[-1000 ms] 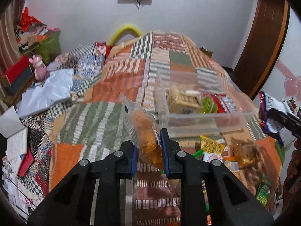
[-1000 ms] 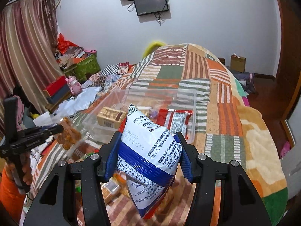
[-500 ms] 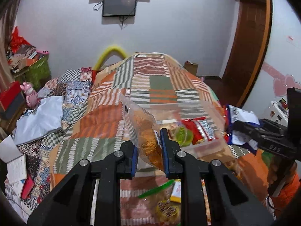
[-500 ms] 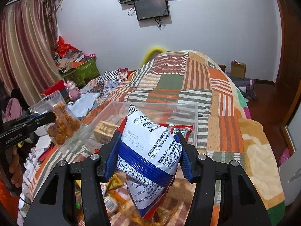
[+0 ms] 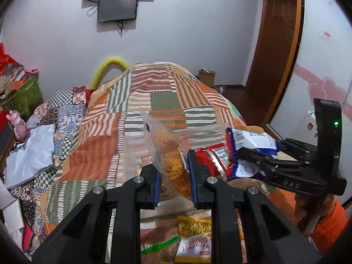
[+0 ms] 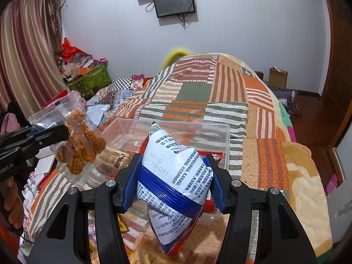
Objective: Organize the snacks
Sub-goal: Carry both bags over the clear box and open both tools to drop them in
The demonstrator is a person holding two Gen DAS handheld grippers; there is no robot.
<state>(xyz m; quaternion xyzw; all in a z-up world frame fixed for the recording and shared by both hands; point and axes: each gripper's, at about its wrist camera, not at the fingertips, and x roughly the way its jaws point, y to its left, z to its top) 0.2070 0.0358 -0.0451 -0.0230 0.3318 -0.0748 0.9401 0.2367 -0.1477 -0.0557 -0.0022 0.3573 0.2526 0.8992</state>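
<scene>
Right wrist view: above a quilt-covered bed, a clear plastic bin waits as the right gripper clamps a blue-and-white snack bag. Alongside, the left gripper pinches a clear bag of fried snacks; released short of the rim, either bag could land on the bed.

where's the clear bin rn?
Right wrist view: clear bin sits mid-frame on the patchwork blanket, just behind the blue-white snack bag.

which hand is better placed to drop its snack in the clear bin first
Probably right: the right gripper holds the blue-and-white packet directly before the clear bin; the left gripper's clear bag hangs off its side.
</scene>
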